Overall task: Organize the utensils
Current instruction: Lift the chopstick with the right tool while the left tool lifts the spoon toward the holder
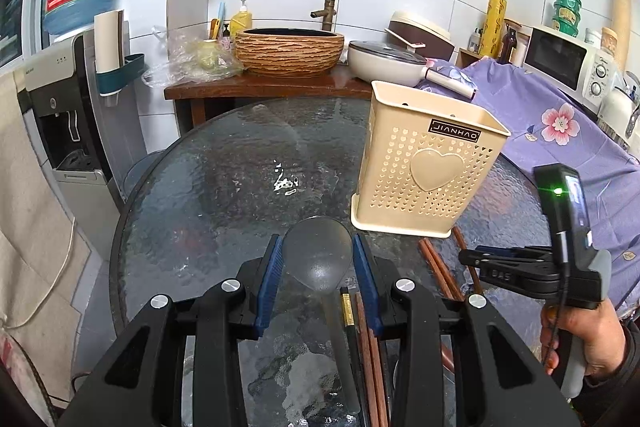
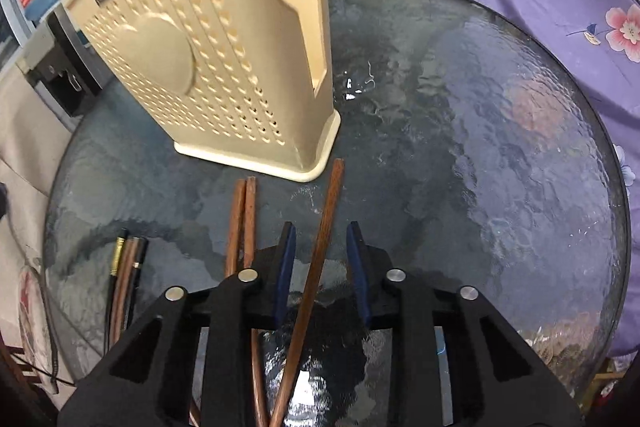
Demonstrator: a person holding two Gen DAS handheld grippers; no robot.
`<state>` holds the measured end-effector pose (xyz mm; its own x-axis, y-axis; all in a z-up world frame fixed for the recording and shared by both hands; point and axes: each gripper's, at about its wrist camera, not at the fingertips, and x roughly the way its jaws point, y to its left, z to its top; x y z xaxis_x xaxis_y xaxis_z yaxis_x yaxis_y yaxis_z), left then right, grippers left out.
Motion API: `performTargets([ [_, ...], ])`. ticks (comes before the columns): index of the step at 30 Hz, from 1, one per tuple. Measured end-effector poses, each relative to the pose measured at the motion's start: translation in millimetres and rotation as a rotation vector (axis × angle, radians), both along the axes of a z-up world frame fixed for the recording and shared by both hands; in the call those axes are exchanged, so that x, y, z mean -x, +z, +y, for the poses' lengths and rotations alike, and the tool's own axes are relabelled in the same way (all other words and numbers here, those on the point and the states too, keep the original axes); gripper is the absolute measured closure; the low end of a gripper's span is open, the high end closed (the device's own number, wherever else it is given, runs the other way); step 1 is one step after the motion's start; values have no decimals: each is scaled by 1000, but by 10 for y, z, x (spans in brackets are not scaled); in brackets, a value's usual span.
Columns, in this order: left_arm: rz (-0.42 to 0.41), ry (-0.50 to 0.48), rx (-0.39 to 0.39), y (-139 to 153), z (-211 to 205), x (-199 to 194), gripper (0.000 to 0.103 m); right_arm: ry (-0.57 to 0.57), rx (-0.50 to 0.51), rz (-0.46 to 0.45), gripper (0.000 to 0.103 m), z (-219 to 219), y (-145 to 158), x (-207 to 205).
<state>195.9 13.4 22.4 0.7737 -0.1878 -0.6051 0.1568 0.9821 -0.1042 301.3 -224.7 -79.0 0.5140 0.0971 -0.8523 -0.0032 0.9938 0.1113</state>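
A cream perforated utensil holder (image 1: 428, 163) with a heart on its front stands upright on the round glass table (image 1: 224, 163); it also shows in the right wrist view (image 2: 224, 59). My left gripper (image 1: 318, 259) is open, its blue pads either side of a translucent grey spoon (image 1: 318, 255) lying on the glass. Dark and brown chopsticks (image 1: 366, 347) lie beside the spoon handle. My right gripper (image 2: 320, 251) is open around one brown chopstick (image 2: 320, 247) on the table. Two more brown chopsticks (image 2: 242, 223) lie to its left, and a further bundle (image 2: 126, 267) lies farther left.
A purple floral cloth (image 1: 560, 115) covers the counter to the right, with a microwave (image 1: 568, 61) on it. A lidded pan (image 1: 384, 61) and a wood-look basin (image 1: 288, 51) sit behind the table. A water dispenser (image 1: 68, 115) stands at the left.
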Motion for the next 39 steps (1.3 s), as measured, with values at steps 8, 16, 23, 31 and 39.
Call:
performTargets([
  [8, 3, -5, -11, -31, -43, -10, 68, 1, 81, -7, 93, 126, -7, -27],
  [16, 3, -11, -15, -43, -75, -7, 68, -5, 33, -36, 95, 55, 32, 60],
  [23, -11, -11, -7, 12, -48, 15, 68, 1, -33, -104, 96, -91, 216, 160],
  [31, -23, -14, 5, 72, -23, 44, 68, 44, -120, -228, 96, -213, 547, 344],
  [39, -33, -16, 16, 123, 15, 72, 68, 68, -148, -347, 96, -336, 923, 659],
])
